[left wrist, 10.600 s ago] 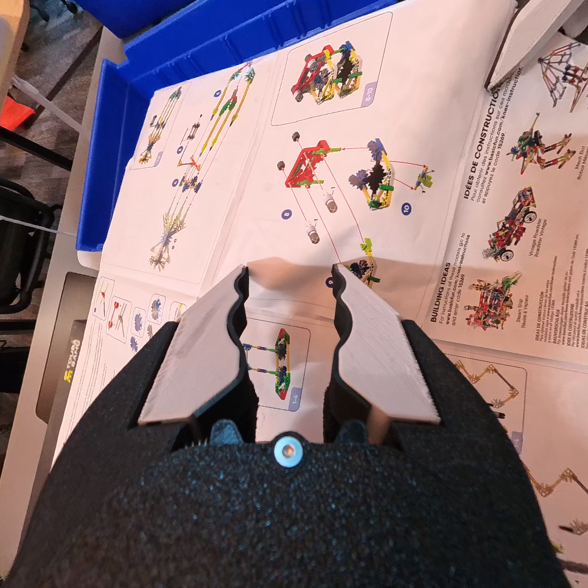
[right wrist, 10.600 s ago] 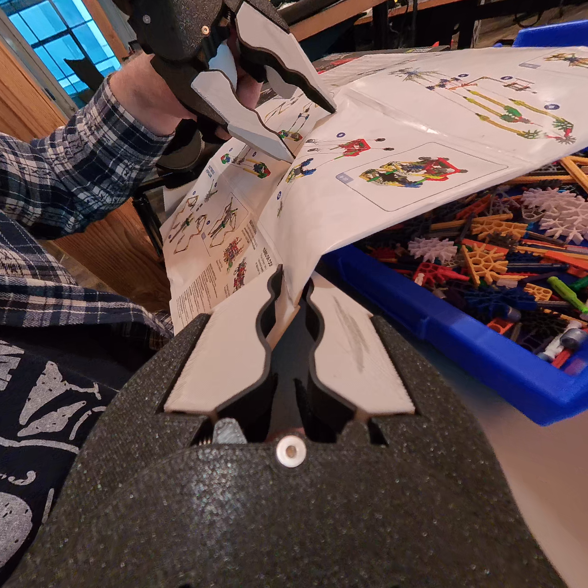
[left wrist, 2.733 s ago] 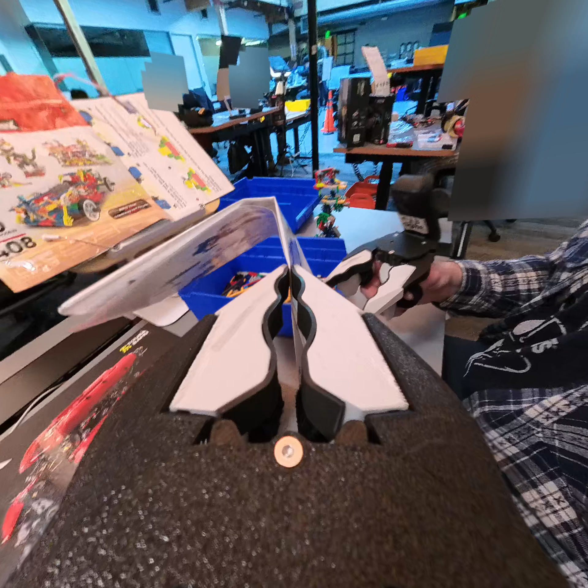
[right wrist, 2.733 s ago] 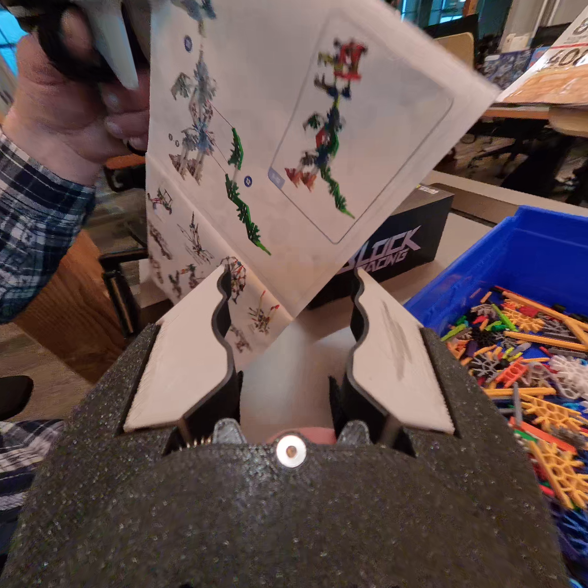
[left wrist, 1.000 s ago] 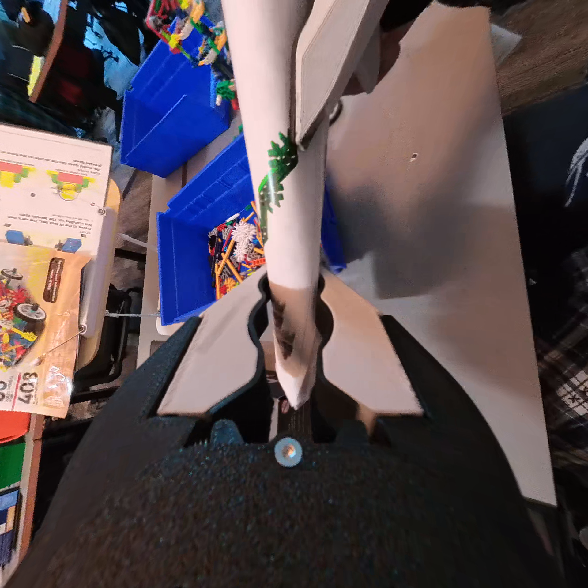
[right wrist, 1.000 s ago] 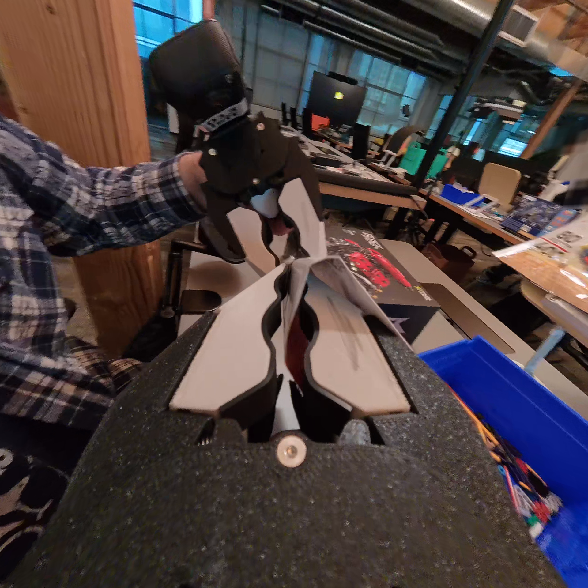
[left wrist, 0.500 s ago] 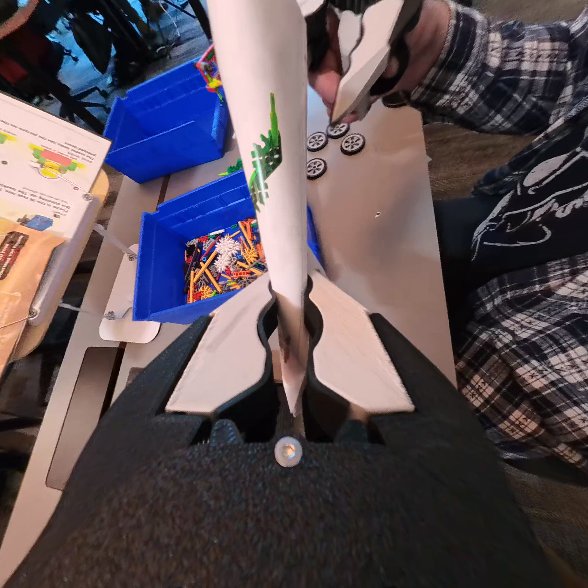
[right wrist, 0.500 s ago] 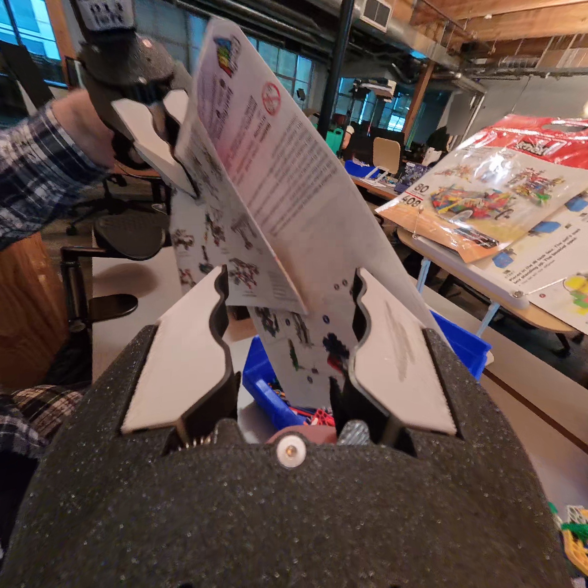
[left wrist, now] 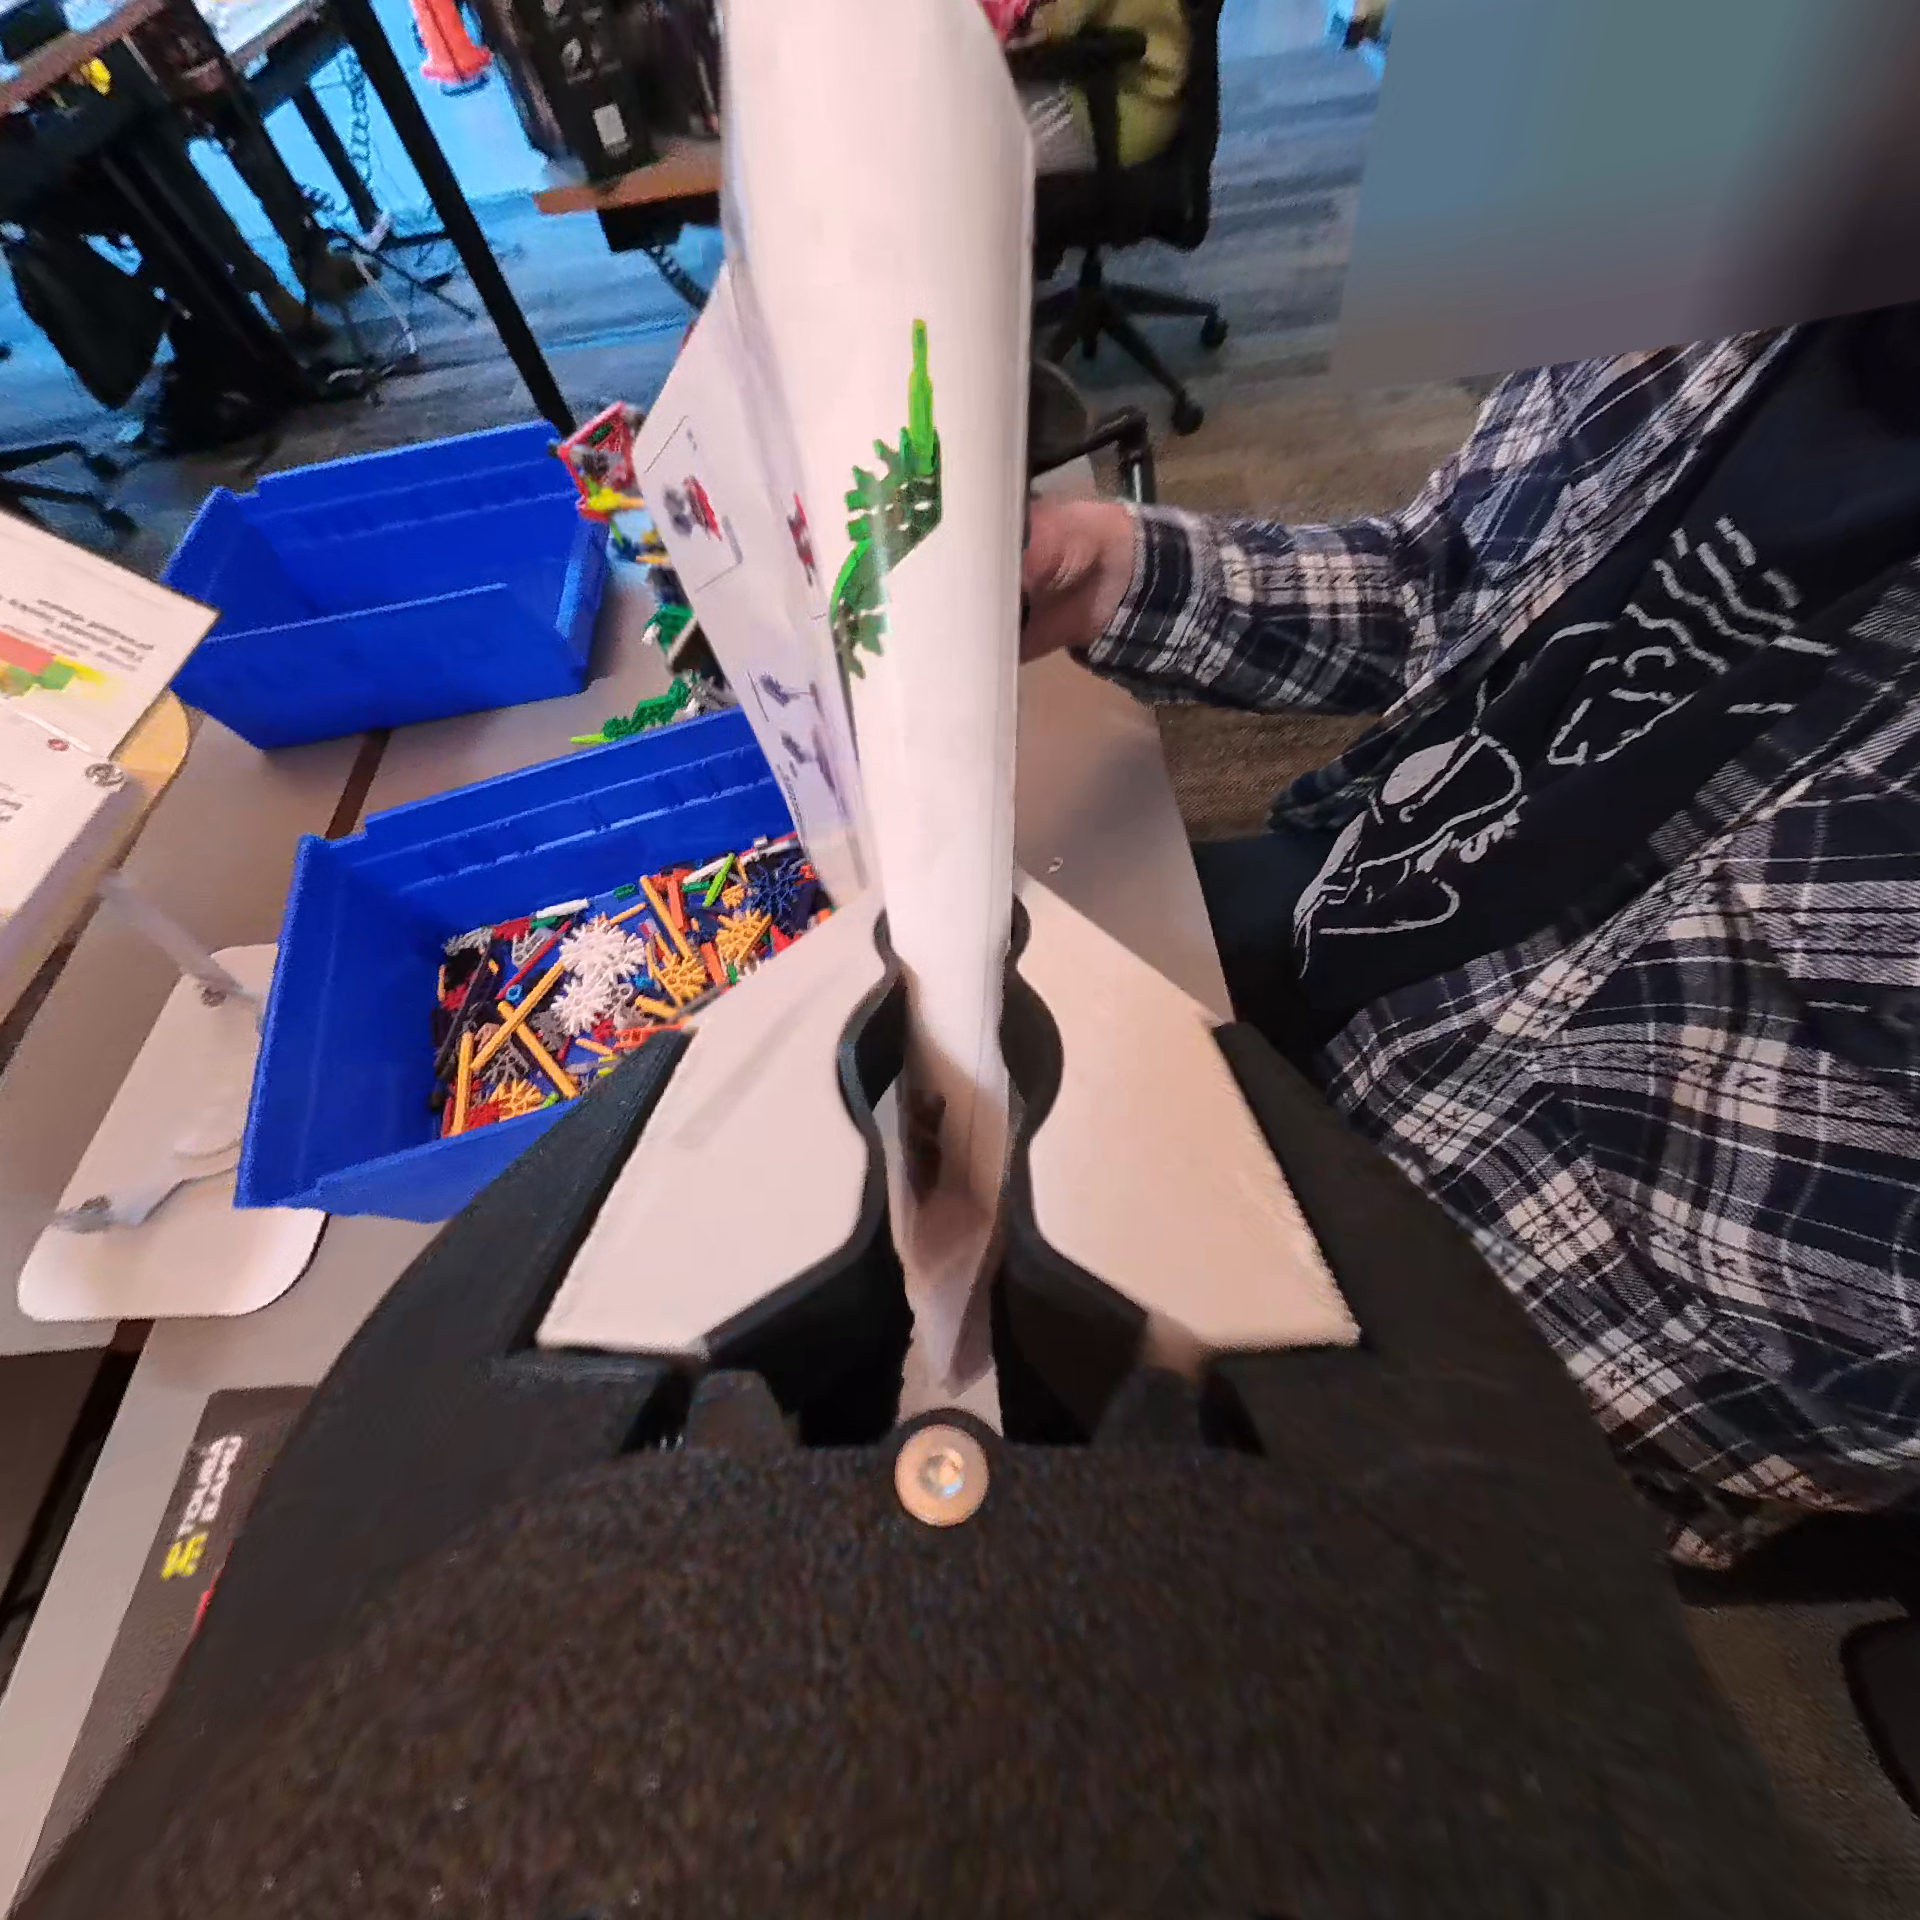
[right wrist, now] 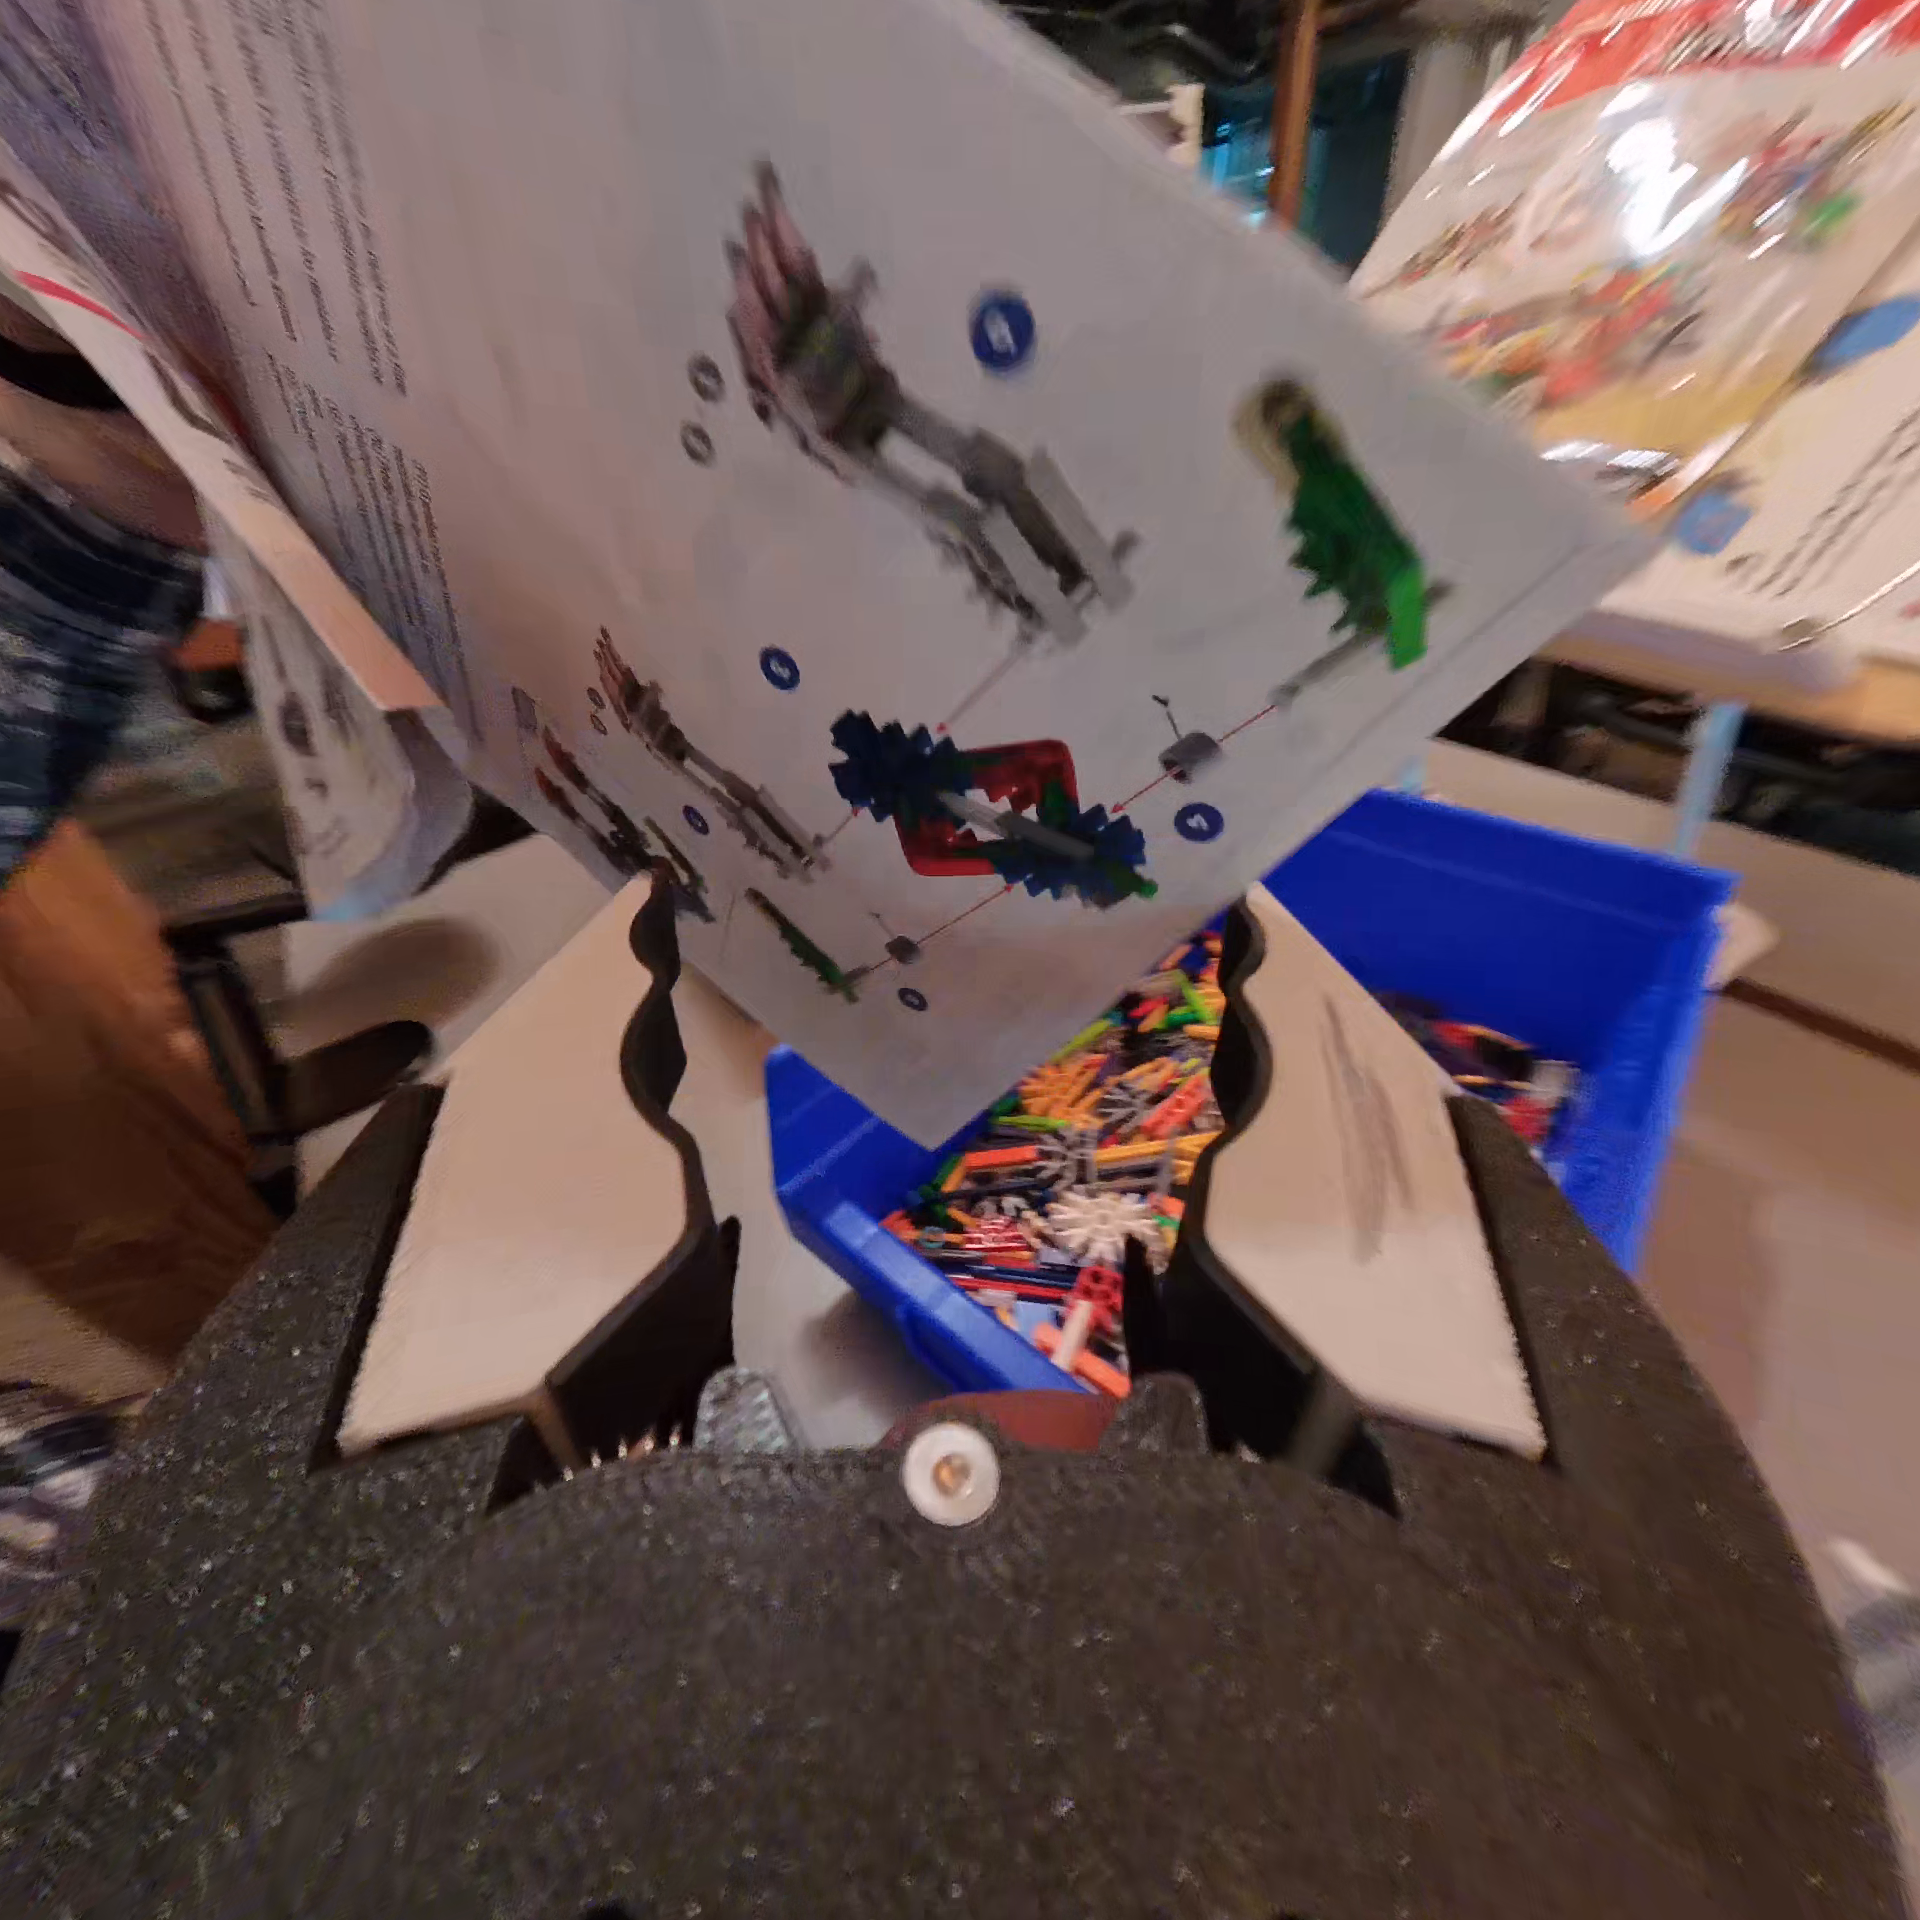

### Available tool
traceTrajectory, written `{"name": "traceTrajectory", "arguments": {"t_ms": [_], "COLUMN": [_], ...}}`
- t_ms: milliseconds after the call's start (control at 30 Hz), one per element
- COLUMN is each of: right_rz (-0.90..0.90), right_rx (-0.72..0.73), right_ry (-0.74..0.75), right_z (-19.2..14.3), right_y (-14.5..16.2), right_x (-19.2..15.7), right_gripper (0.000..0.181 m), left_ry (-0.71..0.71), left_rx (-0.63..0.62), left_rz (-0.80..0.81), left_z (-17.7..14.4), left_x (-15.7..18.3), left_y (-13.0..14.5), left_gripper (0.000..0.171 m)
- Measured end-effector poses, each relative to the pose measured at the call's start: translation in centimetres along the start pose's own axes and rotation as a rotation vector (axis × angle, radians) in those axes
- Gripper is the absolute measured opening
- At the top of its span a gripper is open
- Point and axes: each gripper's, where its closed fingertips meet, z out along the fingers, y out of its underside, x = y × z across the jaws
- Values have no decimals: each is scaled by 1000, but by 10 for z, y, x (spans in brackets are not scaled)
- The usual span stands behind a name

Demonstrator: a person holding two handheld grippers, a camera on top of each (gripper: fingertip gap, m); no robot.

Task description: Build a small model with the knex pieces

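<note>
Left gripper (left wrist: 948, 940) is pinched on the folded instruction sheet (left wrist: 914, 665); right gripper (right wrist: 940, 940) is held spread, empty, beneath the sheet. Slippage is possible from this single thin edge grip, and the sheet could be dropped into the blue parts bin (left wrist: 343, 1039).

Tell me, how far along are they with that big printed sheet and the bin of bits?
Done: the instruction sheet is up in the air, off the table. In hand: the left gripper is shut on one corner of it. The right gripper is open and empty, with the sheet hanging just ahead. Left: the coloured parts lie loose in the blue bin, and the second bin looks empty.
</note>
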Motion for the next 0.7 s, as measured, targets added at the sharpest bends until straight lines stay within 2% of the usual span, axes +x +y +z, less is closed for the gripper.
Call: {"name": "traceTrajectory", "arguments": {"t_ms": [100,133,233,300,500,700], "right_rz": [132,176,215,199,246,294], "right_rx": [14,29,105,103,65,72], "right_ry": [-134,-200,-342,-371,-411,-466], "right_z": [11,13,11,10,10,8], "right_y": [11,11,4,6,19,24], "right_x": [-11,-19,-44,-55,-72,-91], "right_gripper": [97,80,8,2,2,2], "left_ry": [16,14,-11,-35,-106,-125], "left_rx": [25,35,68,80,115,126], "left_rz": [-3,-9,-51,-83,-192,-255], "left_z": [-1,-1,-1,-1,3,12], "left_x": [-2,-4,-16,-26,-56,-71], "left_y": [-4,-6,-12,-12,-12,-12], "left_gripper": [10,11,22,22,16,17]}}
